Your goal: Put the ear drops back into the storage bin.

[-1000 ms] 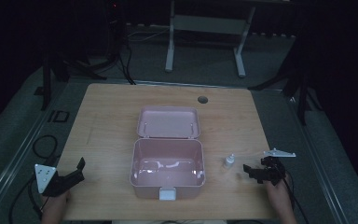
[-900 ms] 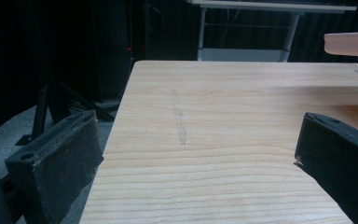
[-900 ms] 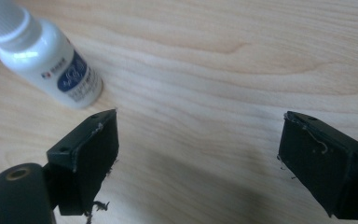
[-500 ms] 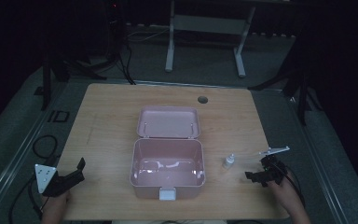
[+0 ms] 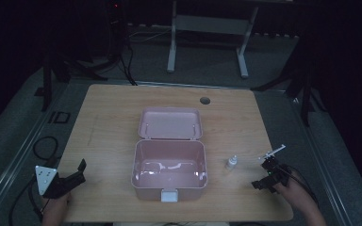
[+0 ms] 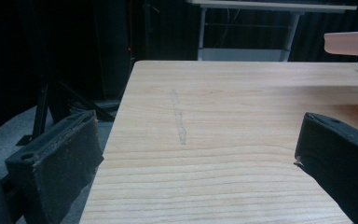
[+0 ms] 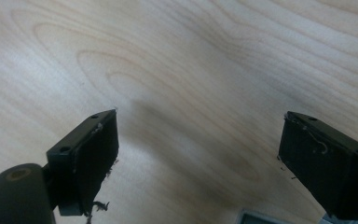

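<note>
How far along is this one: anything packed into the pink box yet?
Done: the pink box stands open, lid laid back, and looks empty apart from glare. In hand: nothing; the left gripper and right gripper are both open over bare table. Left: the small bottle stands outside the box, untouched, so any packing and closing remain.

Left claw [image 5: 78,170]: black body, grey three-cornered plate with small dots, dark cable trailing off. Right claw [image 5: 265,174]: black, tiny green light, thin plate edge. Its pads [image 7: 95,158] are black, frayed, with screw holes.
</note>
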A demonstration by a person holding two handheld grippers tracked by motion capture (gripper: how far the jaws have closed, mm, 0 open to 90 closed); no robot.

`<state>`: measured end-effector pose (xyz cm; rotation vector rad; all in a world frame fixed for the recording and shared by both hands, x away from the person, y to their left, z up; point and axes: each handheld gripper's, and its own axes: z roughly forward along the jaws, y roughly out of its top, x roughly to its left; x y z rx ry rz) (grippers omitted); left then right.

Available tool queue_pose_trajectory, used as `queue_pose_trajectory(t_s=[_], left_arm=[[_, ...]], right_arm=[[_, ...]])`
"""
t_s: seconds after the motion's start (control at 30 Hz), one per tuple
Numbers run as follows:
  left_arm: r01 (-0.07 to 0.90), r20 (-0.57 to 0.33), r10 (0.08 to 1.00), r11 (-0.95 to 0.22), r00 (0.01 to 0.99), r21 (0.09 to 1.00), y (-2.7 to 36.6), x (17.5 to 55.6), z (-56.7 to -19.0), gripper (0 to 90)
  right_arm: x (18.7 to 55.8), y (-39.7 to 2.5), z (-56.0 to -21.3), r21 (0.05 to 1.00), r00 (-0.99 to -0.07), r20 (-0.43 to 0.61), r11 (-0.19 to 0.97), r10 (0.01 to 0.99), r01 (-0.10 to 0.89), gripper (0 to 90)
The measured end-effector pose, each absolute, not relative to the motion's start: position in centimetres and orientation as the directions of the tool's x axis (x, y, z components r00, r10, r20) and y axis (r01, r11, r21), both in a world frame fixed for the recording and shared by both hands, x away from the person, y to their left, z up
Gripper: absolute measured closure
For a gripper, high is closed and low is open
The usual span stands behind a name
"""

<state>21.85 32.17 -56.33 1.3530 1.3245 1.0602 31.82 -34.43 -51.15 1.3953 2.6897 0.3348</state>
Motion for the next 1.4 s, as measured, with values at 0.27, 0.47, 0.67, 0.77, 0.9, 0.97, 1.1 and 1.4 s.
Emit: queue_pose_trajectory(t_s=[0.27,0.47,0.67,0.77,0.9,0.97,1.1,1.4], left_arm=[[0.192,-0.029,0.999,0.020,0.044,0.981,32.2,21.8,-56.3,0.5],[0.191,-0.029,0.999,0.020,0.045,0.981,32.2,21.8,-56.3,0.5],[0.191,-0.030,0.998,0.021,0.046,0.981,32.2,21.8,-56.3,0.5],[0.191,-0.030,0.998,0.020,0.047,0.981,32.2,21.8,-56.3,0.5],[0.191,-0.031,0.998,0.021,0.048,0.981,32.2,21.8,-56.3,0.5],[0.191,-0.031,0.998,0.021,0.048,0.981,32.2,21.8,-56.3,0.5],[0.192,-0.030,0.998,0.020,0.048,0.981,32.2,21.8,-56.3,0.5],[0.192,-0.029,0.998,0.020,0.048,0.981,32.2,21.9,-56.3,0.4]], right_arm=[[32.1,-33.3,-50.7,0.087,-0.644,0.015,0.641,0.764,0.762,11.7],[32.6,-32.2,-49.8,-0.026,-0.695,0.019,0.695,0.719,0.719,13.1],[33.0,-30.9,-48.9,-0.124,-0.730,0.039,0.729,0.682,0.674,13.8],[33.3,-30.6,-48.7,-0.137,-0.737,0.042,0.734,0.675,0.665,13.8],[34.0,-30.5,-48.5,-0.125,-0.734,0.041,0.732,0.678,0.669,13.4],[34.4,-30.5,-48.4,-0.108,-0.727,0.044,0.726,0.685,0.679,13.4],[35.2,-30.2,-48.4,-0.093,-0.730,0.026,0.729,0.683,0.679,12.8],[36.4,-28.5,-48.3,-0.061,-0.744,0.036,0.744,0.667,0.665,12.6]])
